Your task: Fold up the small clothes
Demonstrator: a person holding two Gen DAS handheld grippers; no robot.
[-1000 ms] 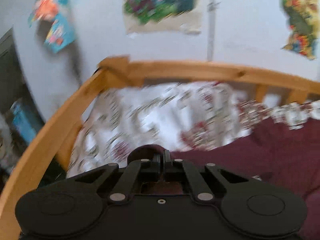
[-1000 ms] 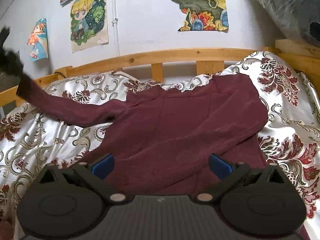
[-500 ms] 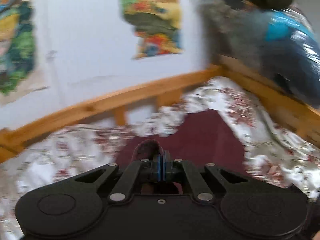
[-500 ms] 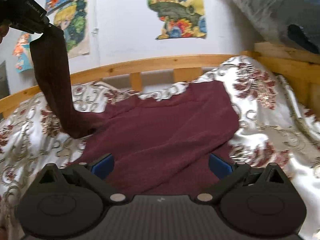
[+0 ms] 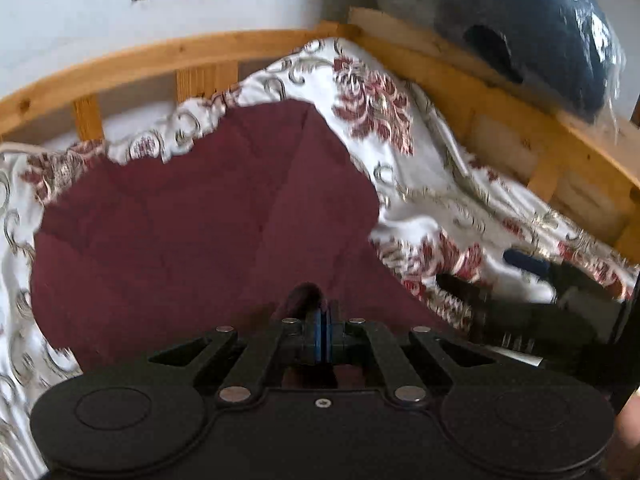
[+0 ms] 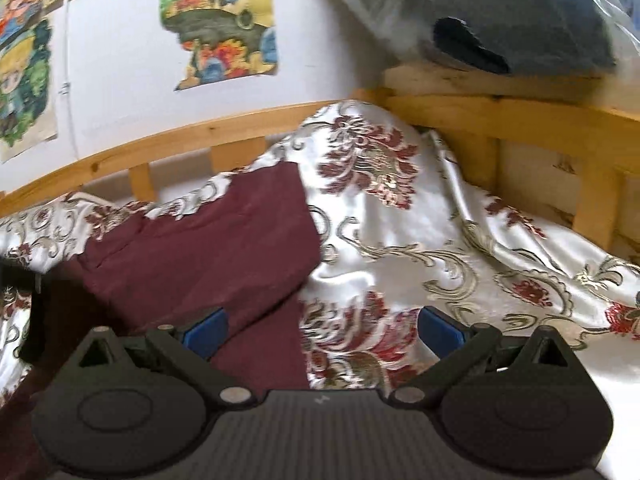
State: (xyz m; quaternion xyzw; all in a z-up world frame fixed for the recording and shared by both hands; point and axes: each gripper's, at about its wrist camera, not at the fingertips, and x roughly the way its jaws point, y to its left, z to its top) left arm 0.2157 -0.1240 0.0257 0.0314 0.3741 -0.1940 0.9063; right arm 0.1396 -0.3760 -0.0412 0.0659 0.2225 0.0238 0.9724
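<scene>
— Where's the maroon top [image 5: 200, 216]?

— Spread on the bed, ahead of the left gripper [image 5: 322, 334]. Soft matte knit with faint creases; a rolled fold of it is pinched between those blue-padded jaws, pressed tight together.

— And the other one?

— The right gripper [image 6: 320, 330] has its jaws spread wide, holding nothing; the top's edge lies between them, toward the left pad.

— Underneath?

— A glossy satin bedspread [image 6: 420, 240], white with dark red flowers and gold scrolls, rumpled. Beyond it a knotty pine bed rail [image 5: 168, 54], then torn cartoon posters [image 6: 220, 28] on the wall.
</scene>
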